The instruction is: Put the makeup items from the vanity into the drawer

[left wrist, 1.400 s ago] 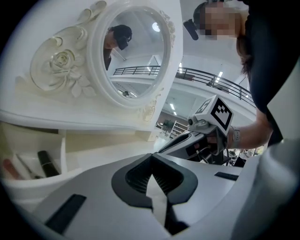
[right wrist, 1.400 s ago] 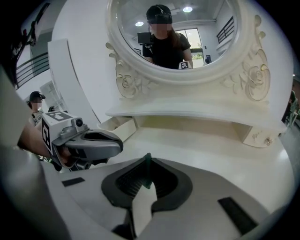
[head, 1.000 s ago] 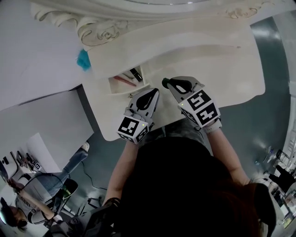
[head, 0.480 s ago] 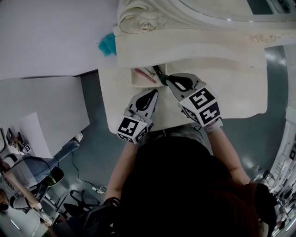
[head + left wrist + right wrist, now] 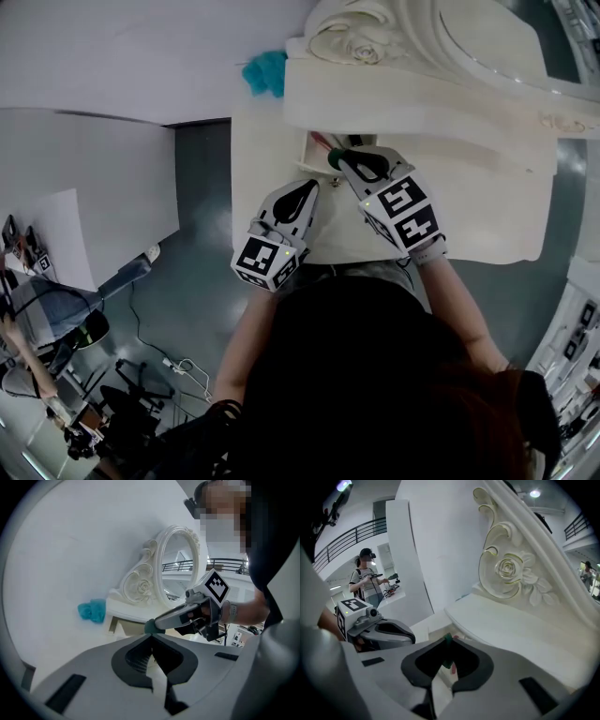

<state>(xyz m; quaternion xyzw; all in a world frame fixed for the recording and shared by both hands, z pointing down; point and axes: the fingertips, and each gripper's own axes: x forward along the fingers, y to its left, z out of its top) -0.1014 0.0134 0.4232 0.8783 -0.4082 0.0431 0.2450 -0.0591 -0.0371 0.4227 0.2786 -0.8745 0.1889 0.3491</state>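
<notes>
My right gripper (image 5: 335, 159) holds a small dark green makeup item (image 5: 333, 158) at its tips, right over the open drawer (image 5: 307, 161) under the vanity's raised shelf (image 5: 422, 103). Its jaws are opening slightly, and the green item (image 5: 446, 642) still sits between them. A red stick-like item (image 5: 320, 142) lies inside the drawer. My left gripper (image 5: 308, 188) is shut and empty, low over the vanity top (image 5: 267, 220) just in front of the drawer. The left gripper view shows the green item (image 5: 151, 626) in the right gripper's tips.
A teal cloth (image 5: 265, 71) lies at the far left corner of the vanity, by the white wall. The ornate oval mirror (image 5: 450, 37) rises behind the shelf. The vanity's front edge is close to the person's body. A person stands in the background (image 5: 368, 581).
The head view has swung, so the vanity sits further right in the picture. My right gripper with the green item has moved from the tabletop to the drawer opening. The left gripper has hardly moved.
</notes>
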